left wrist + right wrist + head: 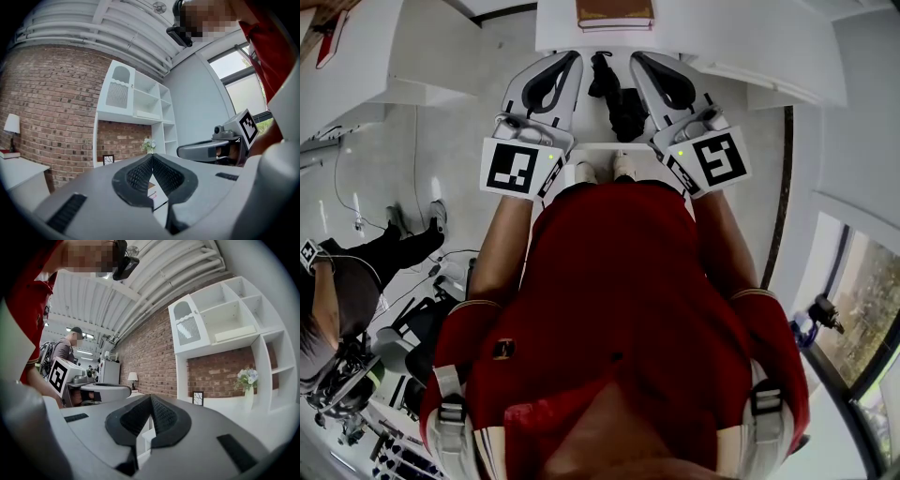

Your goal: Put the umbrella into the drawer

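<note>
The black folded umbrella [617, 98] lies lengthwise on a pale surface in the upper middle of the head view, in the gap between the two grippers and touching neither. Above it, at the top edge of the frame, a brown book [614, 13] rests on a white table [722, 33].

The left gripper [573, 56] is left of the umbrella and the right gripper [636, 57] is right of it, both pointing toward the top of the frame. In the left gripper view the jaws are pressed together at their tips with nothing between them, and the same holds in the right gripper view.

Beyond the jaws stand a brick wall [51, 98] and a white shelf unit [136, 101].
</note>
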`<state>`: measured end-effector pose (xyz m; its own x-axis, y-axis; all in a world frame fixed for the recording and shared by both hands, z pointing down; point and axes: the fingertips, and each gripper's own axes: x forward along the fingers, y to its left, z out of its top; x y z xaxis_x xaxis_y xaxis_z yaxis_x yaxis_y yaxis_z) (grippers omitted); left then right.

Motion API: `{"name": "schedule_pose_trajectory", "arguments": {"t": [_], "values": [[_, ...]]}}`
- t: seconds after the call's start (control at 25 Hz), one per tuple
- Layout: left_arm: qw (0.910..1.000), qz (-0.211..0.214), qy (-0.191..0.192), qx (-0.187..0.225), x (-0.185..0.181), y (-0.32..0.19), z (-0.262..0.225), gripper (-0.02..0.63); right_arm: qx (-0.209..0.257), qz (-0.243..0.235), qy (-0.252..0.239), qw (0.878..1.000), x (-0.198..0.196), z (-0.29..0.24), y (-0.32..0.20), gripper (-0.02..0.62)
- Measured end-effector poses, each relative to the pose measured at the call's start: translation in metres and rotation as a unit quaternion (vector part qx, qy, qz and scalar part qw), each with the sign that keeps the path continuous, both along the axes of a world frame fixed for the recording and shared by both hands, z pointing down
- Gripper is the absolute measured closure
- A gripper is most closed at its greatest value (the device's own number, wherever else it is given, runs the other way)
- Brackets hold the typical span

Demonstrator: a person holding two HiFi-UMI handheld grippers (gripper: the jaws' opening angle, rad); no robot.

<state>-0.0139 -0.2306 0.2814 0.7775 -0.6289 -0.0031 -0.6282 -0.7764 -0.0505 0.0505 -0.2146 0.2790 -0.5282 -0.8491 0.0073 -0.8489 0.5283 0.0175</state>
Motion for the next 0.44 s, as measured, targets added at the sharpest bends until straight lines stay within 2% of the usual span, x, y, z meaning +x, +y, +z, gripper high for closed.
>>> {"name": "schedule_pose_trajectory", "arguments": {"t": [0.44], "values": [[1.0,-0.001,-0.001,-0.001,-0.0023,-0.0015,-0.0011,0.598,-0.004,0.001,0.003,1.0,-0.0008,0.0017,-0.0006,0.597]]}}
